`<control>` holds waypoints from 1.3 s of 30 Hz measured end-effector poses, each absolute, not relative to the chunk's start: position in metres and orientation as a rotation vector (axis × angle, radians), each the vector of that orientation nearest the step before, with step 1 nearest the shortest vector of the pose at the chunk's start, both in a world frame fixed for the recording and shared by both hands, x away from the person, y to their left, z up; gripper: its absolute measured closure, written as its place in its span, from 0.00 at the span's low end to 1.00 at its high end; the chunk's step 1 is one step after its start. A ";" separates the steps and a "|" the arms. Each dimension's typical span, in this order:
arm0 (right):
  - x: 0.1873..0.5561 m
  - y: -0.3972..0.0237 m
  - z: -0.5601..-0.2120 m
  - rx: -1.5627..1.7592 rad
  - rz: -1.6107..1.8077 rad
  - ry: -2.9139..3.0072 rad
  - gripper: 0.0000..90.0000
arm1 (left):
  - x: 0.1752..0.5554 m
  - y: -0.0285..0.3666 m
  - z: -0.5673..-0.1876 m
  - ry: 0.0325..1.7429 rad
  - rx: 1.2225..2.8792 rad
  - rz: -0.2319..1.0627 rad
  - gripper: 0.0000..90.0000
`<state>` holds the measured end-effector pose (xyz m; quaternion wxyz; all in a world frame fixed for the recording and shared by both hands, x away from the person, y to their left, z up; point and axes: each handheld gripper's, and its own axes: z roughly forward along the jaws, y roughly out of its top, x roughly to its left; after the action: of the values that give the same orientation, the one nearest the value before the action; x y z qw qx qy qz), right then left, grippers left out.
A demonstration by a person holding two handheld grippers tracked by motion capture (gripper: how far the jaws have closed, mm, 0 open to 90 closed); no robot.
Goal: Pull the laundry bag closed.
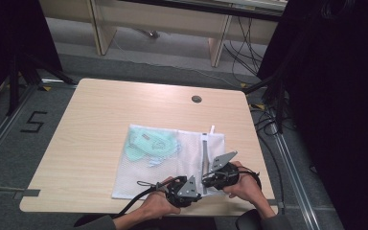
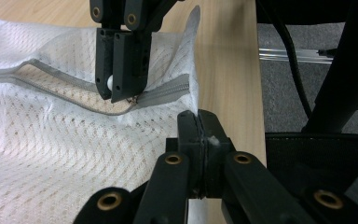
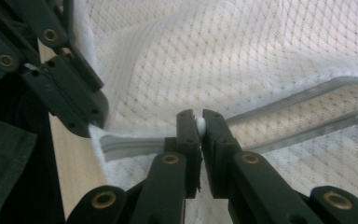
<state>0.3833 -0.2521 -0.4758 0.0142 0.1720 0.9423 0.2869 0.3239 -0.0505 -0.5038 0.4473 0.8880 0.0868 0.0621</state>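
Note:
A white mesh zip bag lies flat on the wooden table, with a pale green item inside its far left part. A grey zipper runs along the bag's right side; in the left gripper view the zipper gapes open beyond the slider. My left gripper is shut on the bag's near corner beside the zipper's end. My right gripper is shut on the white zipper pull. In the high view the left gripper and right gripper sit close together at the table's near edge.
A round cable hole sits near the table's far edge. The table's right edge runs close beside the bag corner. Floor cables lie to the right, and a "5" marking is on the floor to the left.

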 end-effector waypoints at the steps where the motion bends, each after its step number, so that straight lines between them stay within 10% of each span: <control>1: 0.384 -0.252 -0.475 0.530 0.891 2.932 0.96 | 0.324 -0.050 -0.503 0.212 2.201 0.152 0.99; 39: 0.398 -0.249 -0.476 0.536 0.861 2.925 0.96 | 0.323 -0.047 -0.499 0.199 2.202 0.161 0.99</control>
<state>0.3976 -0.2490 -0.4756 0.0229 0.1730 0.9445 0.2782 0.3233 -0.0470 -0.4993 0.4459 0.8891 0.0804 0.0650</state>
